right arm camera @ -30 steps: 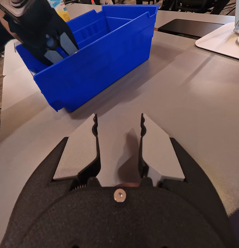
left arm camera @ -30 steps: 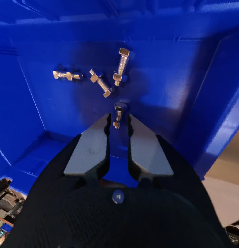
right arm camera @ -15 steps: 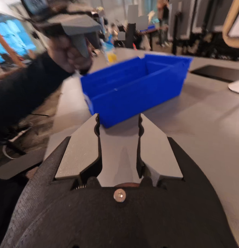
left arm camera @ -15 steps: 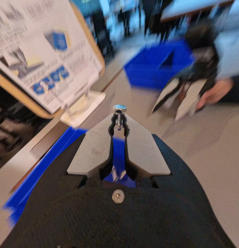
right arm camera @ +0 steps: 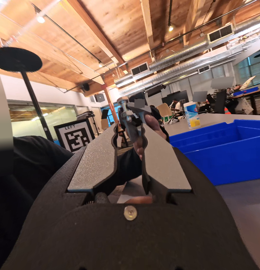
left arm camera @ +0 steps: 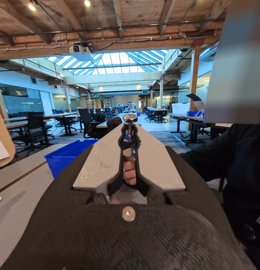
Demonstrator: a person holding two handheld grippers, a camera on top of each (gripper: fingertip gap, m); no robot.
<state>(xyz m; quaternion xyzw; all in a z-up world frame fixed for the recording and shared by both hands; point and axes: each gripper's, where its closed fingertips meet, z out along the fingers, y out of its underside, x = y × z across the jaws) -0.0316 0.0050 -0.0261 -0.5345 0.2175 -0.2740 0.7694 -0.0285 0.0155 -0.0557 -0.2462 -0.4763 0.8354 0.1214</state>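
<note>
My left gripper is shut on a silver hex bolt. It holds the bolt upright in the air by the threaded shaft, with the head above the fingertips. My right gripper is open and empty, raised off the table, and points at the left gripper. The bolt there sits just beyond my right fingertips and carries a nut on its shaft. A hand shows behind the gap between the fingers in both views. The blue bin stands on the grey table behind and to the left, and also shows in the right wrist view.
The grey table runs under both grippers. A white wipes canister stands beyond the bin. A black-and-white marker board and a black lamp stand are to the left. A person's dark sleeve is at the right. The grippers are tip to tip, or close to it.
My left gripper closed on a bolt in the blue bin, lifted it out and raised it. Both grippers tipped upward to face each other. The right gripper stayed open.
</note>
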